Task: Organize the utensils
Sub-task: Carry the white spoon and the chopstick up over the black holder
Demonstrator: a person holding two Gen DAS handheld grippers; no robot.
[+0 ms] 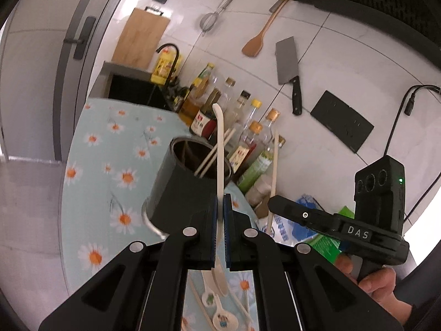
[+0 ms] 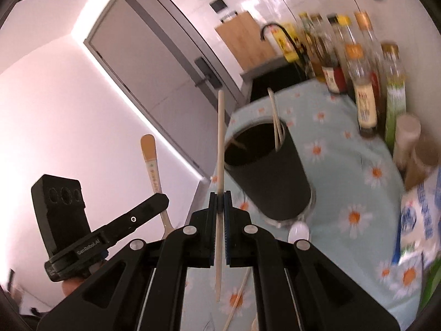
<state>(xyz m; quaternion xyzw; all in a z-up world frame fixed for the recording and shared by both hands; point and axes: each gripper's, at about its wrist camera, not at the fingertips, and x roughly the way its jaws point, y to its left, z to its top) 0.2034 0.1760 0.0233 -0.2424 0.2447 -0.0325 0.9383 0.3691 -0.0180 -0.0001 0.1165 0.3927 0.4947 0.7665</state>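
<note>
Two sets of fingers are clamped on utensils above the bench: the left gripper (image 1: pixel 220 207) pinches a pale spoon (image 1: pixel 219 149), the right gripper (image 2: pixel 220 201) a single chopstick (image 2: pixel 220 143). Just beyond stands the dark holder cup (image 1: pixel 176 190) on the daisy cloth, with a few chopsticks (image 1: pixel 212 154) inside. Judged mid-carry; next, lower each utensil into the cup's mouth.

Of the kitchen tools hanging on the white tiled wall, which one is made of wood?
The brown wooden spatula, hanging between the round wire strainer and the steel cleaver with a black handle. It alone is wood; the other two are metal.
</note>
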